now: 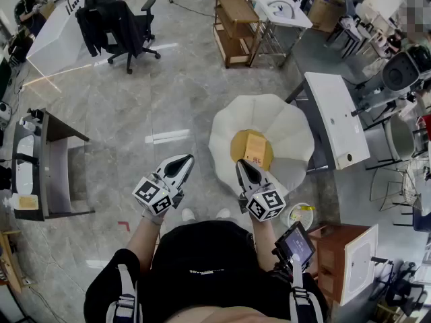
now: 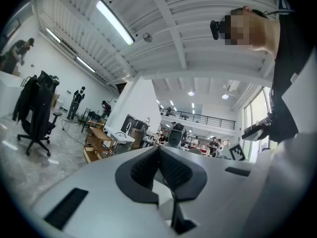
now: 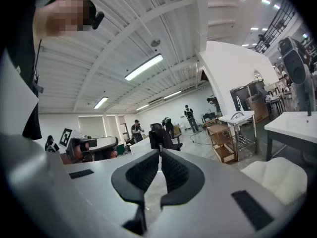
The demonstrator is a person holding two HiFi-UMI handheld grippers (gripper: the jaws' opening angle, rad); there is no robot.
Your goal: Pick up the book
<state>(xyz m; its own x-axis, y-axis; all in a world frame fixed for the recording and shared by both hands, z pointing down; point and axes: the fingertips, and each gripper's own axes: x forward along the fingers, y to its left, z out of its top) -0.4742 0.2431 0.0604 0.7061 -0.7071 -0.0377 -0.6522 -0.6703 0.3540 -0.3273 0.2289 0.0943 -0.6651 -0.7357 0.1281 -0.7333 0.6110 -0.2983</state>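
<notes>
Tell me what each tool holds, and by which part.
Nothing. Left tool and right tool are shut, empty; the book lies on the white seat.

1. We find the book (image 1: 254, 148) lying on a round pad (image 1: 235, 147), which sits in the middle of a round seat (image 1: 286, 116).
2. A table (image 1: 335, 116) stands just right of the seat.
3. Our right gripper (image 1: 240, 165) is at the seat's near edge, just before the book. Our left gripper (image 1: 186, 160) is to its left, over the floor (image 1: 135, 99).
4. Behind the seat stands a shelf rack (image 1: 236, 19), with an office chair (image 1: 121, 22) well to its left.
5. A desk (image 1: 50, 170) stands at our far left.
</notes>
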